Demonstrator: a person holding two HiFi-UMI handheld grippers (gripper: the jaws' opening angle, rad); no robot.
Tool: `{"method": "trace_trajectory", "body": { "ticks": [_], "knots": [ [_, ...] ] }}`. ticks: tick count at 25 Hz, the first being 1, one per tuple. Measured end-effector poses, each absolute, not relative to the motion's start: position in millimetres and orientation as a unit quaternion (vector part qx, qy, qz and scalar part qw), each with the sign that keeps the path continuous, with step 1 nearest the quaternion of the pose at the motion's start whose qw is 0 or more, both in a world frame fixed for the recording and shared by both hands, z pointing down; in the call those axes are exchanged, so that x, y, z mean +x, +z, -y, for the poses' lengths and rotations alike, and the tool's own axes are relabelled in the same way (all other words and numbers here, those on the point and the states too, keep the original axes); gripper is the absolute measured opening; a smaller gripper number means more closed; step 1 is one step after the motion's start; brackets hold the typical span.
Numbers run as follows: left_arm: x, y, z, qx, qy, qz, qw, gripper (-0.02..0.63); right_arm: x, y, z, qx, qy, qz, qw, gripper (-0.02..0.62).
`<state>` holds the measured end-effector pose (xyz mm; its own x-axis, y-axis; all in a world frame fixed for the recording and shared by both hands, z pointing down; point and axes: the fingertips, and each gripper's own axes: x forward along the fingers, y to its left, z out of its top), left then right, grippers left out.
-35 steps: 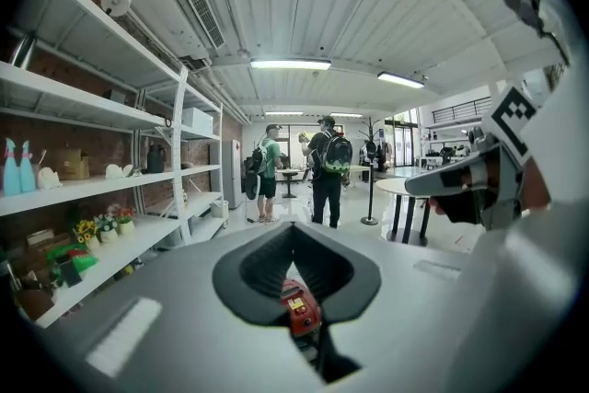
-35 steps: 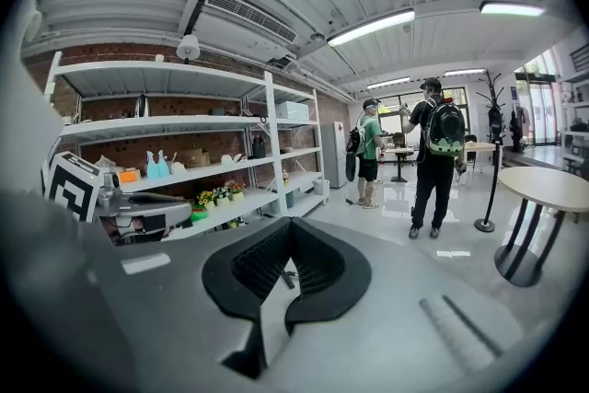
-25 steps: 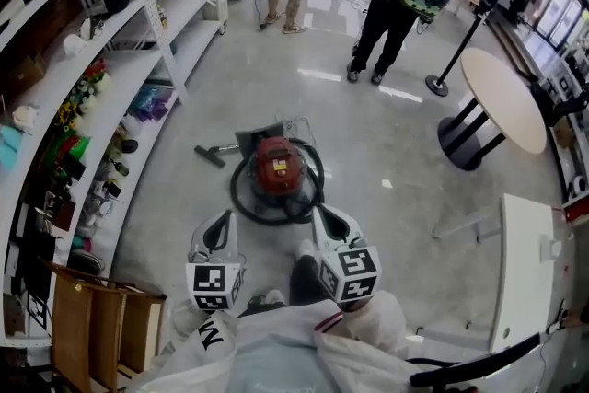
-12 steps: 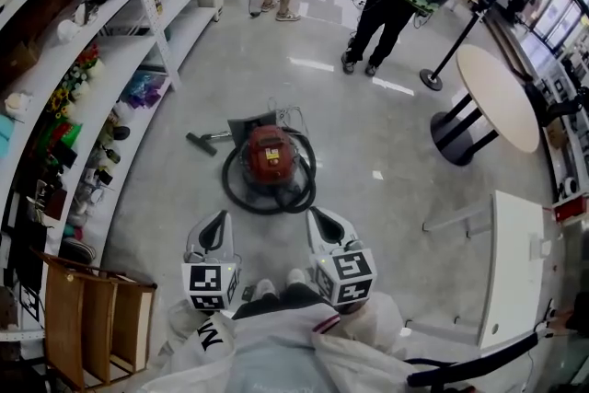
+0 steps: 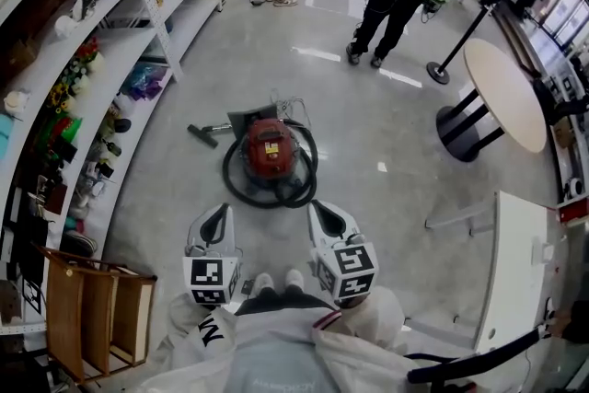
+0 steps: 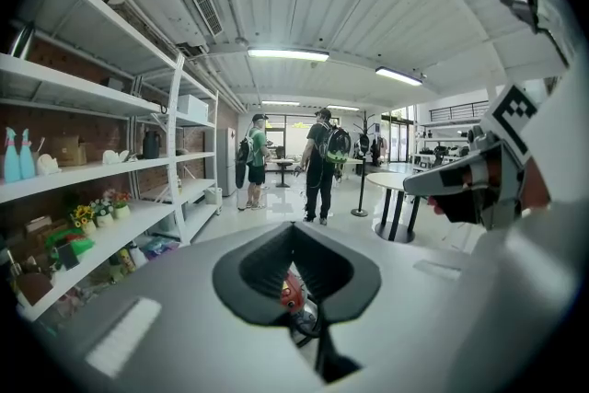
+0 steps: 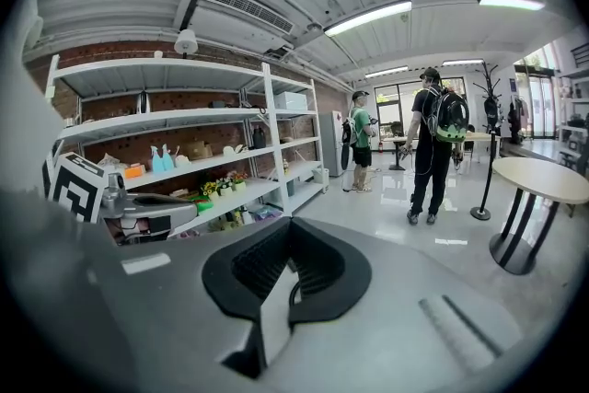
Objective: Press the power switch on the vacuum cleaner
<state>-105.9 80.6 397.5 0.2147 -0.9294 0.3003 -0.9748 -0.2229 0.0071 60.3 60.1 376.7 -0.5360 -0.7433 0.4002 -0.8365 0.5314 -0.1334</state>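
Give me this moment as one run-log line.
left gripper: shut, empty | right gripper: shut, empty | vacuum cleaner: on floor ahead, untouched by either gripper

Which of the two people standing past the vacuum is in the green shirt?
The farther person, on the shelving side; the nearer person wears black with a backpack.

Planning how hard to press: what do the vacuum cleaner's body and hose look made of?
Vacuum cleaner body: probably moulded plastic, red and glossy, with rounded contours. Hose: likely flexible plastic or rubber, matt black, since it lies coiled around the body.
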Motion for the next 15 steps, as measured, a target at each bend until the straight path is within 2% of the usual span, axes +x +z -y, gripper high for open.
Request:
{"method": "trace_trajectory", "body": {
  "ticks": [15],
  "knots": [
    [-70.1, 375.5, -44.5, 0.771, 0.121, 0.622, 0.067, 0.000, 80.4, 380.1, -30.7, 0.436, 0.170, 0.872, 0.142, 0.000]
  ]
}}
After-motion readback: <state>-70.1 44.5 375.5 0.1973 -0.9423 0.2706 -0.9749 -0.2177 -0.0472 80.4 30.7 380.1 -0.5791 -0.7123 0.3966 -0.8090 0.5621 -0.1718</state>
